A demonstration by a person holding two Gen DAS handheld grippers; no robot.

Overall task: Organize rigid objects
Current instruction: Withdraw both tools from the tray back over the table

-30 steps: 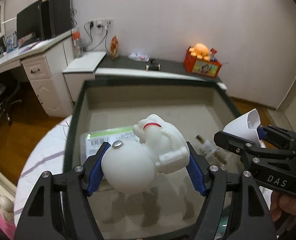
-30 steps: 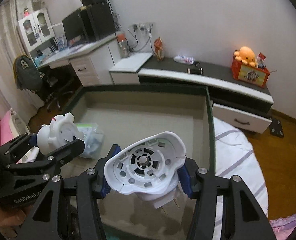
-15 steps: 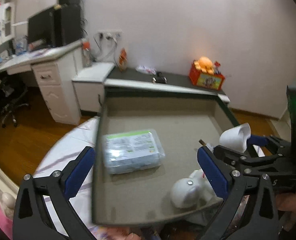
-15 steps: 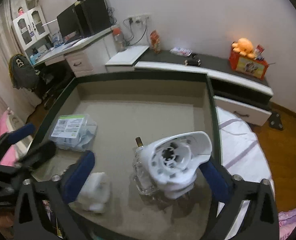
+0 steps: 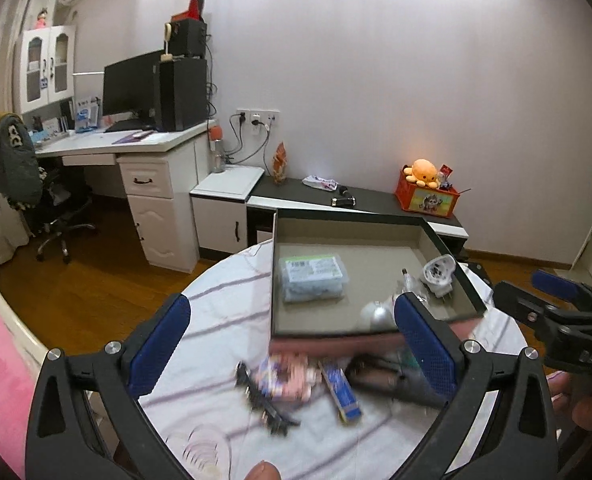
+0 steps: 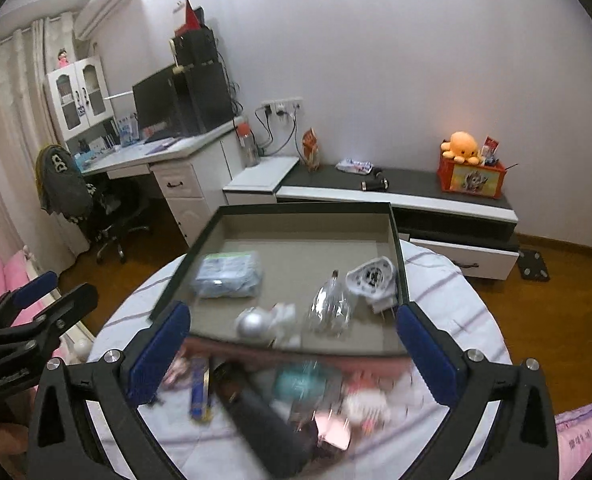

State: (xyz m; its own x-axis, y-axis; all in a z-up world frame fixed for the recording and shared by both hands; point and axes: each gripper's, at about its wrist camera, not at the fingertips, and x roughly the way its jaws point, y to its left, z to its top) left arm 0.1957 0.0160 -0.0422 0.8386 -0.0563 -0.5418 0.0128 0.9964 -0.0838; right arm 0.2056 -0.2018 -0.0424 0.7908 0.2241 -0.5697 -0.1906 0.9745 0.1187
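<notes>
A dark-rimmed tray [image 5: 348, 232] [image 6: 304, 220] lies on the round cloth-covered table. On its floor are a clear pack with a green label [image 5: 312, 278] [image 6: 228, 274], a white astronaut figure [image 5: 378, 314] [image 6: 264, 322], a glass bulb [image 6: 330, 304] and a white plastic lamp part [image 5: 438, 274] [image 6: 372, 280]. My left gripper [image 5: 292, 340] [image 6: 56, 292] hangs open and empty, back from the tray's near rim. My right gripper [image 6: 292, 344] [image 5: 532, 292] is likewise open with nothing between its blue pads.
Blurred loose items lie on the cloth in front of the tray: a blue tube [image 5: 342, 392] [image 6: 200, 386], a dark cylinder [image 6: 264, 420], a pink pack [image 5: 288, 372], a teal object [image 6: 304, 384]. A desk, office chair and low cabinet stand beyond.
Both grippers opened, leaving the astronaut figure and the white lamp part in the tray. Both then pulled back and upward, so the tray now looks smaller and farther off.
</notes>
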